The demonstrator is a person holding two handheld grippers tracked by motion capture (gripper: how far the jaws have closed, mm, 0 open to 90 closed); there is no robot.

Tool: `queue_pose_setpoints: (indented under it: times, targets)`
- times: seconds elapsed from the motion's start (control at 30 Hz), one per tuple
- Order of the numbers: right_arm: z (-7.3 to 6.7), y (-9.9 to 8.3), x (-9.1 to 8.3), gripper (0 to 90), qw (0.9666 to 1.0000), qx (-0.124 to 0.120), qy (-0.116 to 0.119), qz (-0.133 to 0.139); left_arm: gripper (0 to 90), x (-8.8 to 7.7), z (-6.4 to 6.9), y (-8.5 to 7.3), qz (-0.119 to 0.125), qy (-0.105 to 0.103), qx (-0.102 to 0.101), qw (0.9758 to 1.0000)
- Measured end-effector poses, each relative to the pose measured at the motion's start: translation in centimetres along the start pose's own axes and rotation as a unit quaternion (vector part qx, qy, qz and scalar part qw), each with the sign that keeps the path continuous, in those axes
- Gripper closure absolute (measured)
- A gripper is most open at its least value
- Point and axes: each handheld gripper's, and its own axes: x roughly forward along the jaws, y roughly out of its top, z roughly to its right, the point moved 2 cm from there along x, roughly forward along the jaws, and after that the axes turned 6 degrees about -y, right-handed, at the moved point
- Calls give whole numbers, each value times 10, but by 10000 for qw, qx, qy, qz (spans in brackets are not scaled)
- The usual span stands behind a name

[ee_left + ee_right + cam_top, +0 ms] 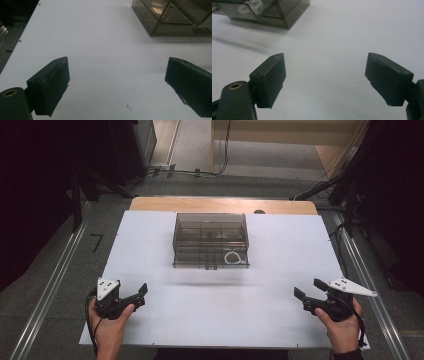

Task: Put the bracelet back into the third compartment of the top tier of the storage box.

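Grippers idle at near table corners, box mid-table.
Left gripper (135,296) jaws wide, nothing held, over white table (150,255); smoky clear box (210,240), white cord (234,258) in its front right compartment; right gripper (307,292) jaws wide, nothing held.

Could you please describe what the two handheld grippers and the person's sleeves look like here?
Both grippers, left gripper and right gripper, are matte black with two blocky, wedge-tipped jaws. Each carries a pale three-cornered plate with small dark dots, and a black cable trails from each. A brass-coloured bushing sits at a jaw pivot. A dark sleeve cuff shows at the right wrist.
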Motion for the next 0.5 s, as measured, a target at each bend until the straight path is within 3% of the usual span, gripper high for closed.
queue_pose_setpoints:
  times: [0.37,0.5]
  targets:
    - [32,-24,-22,154,9988,388,-273,-74,58,-1,0,-1,-3,-52,-79,10000]
    - [36,-24,-28,143,9984,456,-320,-14,58,-2,-1,-1,-11,-73,-115,9999]
